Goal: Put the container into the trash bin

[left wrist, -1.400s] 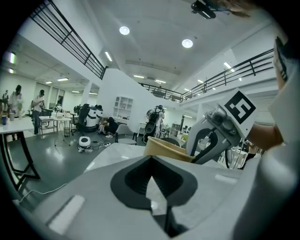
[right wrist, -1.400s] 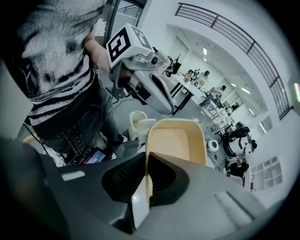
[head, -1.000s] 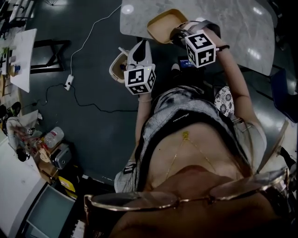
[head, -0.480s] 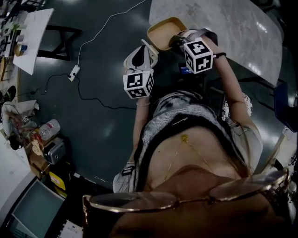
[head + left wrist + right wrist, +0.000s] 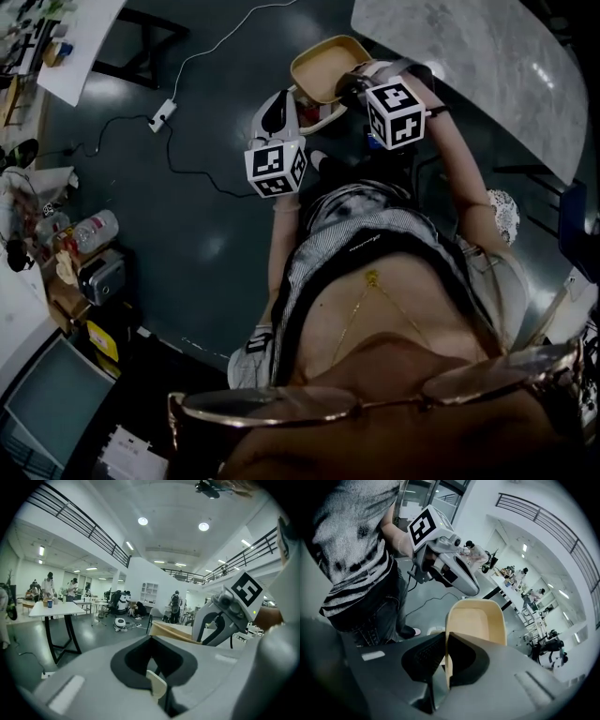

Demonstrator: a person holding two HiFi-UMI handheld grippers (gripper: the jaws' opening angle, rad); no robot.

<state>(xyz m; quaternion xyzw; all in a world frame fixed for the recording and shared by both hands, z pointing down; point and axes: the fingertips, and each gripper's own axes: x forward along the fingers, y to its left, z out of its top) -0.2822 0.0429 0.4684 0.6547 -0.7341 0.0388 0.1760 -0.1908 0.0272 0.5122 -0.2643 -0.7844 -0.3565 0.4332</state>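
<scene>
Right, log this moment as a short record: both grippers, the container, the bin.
right gripper: shut on the container's rim
container: tan, looks empty, held off the marble table, over the floor
left gripper: jaws together on a small pale strip; what it is, I cannot tell
trash bin: probably the pale rim just under the container, mostly hidden
task state: container not yet released

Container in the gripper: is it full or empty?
Empty: the container shows a bare tan inside, held at its rim by the right gripper.
</scene>
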